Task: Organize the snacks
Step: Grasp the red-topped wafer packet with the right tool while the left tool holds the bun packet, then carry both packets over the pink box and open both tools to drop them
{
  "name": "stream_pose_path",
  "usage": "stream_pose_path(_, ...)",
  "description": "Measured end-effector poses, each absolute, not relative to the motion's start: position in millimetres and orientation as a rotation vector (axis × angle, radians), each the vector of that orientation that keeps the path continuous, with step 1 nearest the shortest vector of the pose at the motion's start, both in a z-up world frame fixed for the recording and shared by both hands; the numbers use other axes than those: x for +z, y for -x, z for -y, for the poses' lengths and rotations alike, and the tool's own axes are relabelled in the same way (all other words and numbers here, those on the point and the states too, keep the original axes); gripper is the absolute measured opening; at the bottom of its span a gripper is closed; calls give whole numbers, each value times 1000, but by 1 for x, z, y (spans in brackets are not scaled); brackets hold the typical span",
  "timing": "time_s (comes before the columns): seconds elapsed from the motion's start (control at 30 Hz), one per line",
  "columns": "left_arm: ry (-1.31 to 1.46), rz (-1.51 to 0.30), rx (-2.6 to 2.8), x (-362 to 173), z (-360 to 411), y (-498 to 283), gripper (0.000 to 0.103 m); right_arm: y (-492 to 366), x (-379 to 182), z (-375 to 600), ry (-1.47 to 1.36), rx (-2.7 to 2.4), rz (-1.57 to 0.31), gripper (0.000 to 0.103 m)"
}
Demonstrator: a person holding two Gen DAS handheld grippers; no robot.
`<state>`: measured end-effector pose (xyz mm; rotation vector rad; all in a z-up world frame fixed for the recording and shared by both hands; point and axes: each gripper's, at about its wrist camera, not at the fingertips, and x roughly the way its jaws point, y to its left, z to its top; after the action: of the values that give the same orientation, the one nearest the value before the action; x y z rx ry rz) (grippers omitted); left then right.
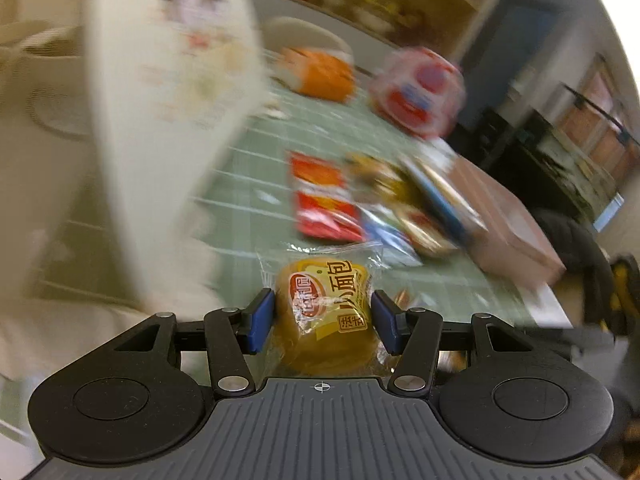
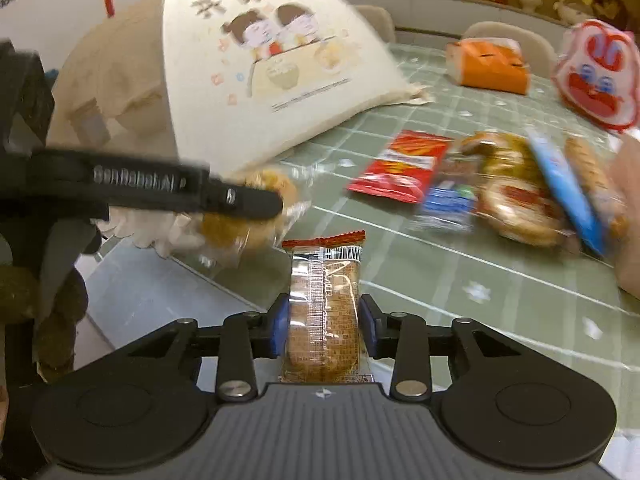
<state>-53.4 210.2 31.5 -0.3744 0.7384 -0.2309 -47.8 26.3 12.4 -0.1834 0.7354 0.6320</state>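
The left gripper [image 1: 323, 314] is clenched on a small wrapped bun [image 1: 326, 304], low in the middle of the left wrist view, its blue pads pressed against both sides of the soft yellow roll; the same bun shows at centre left of the right wrist view, held just in front of a cream cloth bag [image 2: 276, 68]. The right gripper [image 2: 323, 322] grips a wrapped cracker pack [image 2: 325, 304] upright at bottom centre of its own view, pads tight on the long edges. Both snacks look light; the bun is probably spongy and would squash under a hard squeeze, while the crackers are likely stiff but brittle, so holding them across the flat sides near the middle seems safest. The clear film on each looks slick and crinkly, and its sealed ends offer little to hold. The rest of the snacks lie to the right of both views on a table [image 2: 460, 280] covered with a pale green cloth with white grid lines: a red packet [image 2: 404, 168], a blue packet [image 2: 448, 200], more wrapped buns and a long blue pack, heaped close together. Further back sit an orange pack [image 2: 492, 66] and a red and white bag [image 2: 596, 76]. Pale chairs stand behind the table, and a shelf of small figurines runs along the top of the right wrist view
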Motion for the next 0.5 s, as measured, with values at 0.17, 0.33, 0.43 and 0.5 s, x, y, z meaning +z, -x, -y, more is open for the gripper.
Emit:
stream_pose_path(0.17,301,-776,-420,36,-147,52,58,58,19,61,123,425,-723,36)
stream_pose_path(0.33,265,-783,-615,61,-80,26,58,72,38,152,50,243,-658,36)
stream_pose_path(0.43,212,-692,-640,94,-41,-9,59,74,67,192,4,203,-576,36)
stream_pose_path(0.5,204,-645,-621,113,-13,-47,59,70,81,213,-19,188,-526,36)
